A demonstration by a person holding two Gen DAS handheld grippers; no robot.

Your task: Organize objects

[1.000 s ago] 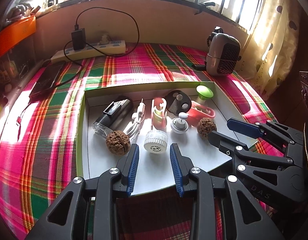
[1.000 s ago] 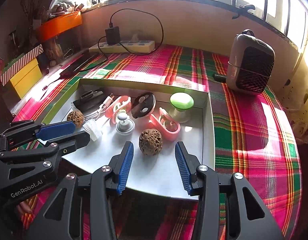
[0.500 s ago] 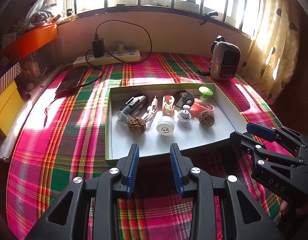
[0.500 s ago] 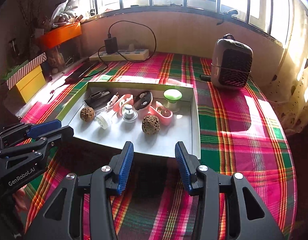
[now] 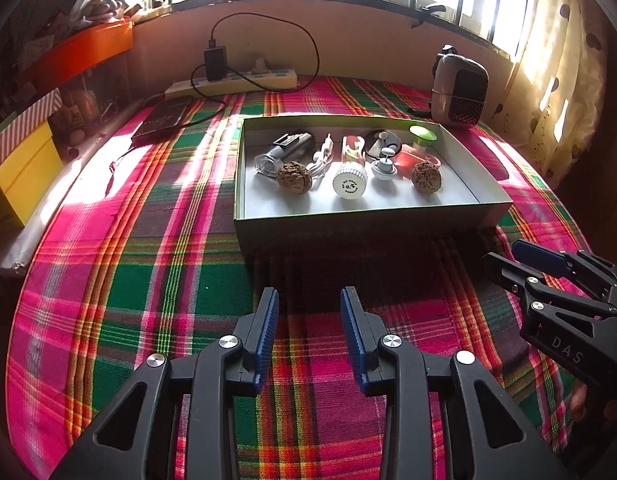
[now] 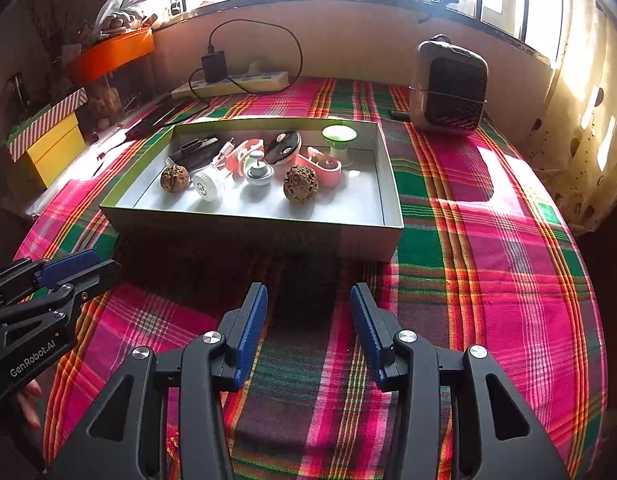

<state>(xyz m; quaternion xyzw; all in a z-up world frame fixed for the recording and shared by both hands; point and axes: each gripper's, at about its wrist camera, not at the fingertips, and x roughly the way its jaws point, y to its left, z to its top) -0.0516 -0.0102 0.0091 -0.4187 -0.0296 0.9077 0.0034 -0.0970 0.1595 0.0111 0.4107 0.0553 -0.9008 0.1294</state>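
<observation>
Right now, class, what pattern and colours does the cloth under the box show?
The cloth is plaid: pink, green and orange-yellow stripes, clearest in the right wrist view.

Bare plaid cloth (image 5: 148,280) before the box's near wall (image 5: 360,228); crowded far half inside.

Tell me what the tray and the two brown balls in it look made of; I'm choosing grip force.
The tray looks like thin cardboard: flat folded walls, matte grey inside, green edge. The left brown ball and right brown ball look like hard dried walnut shells, judging by their deeply wrinkled, matte surface, though carved wood is possible.
</observation>
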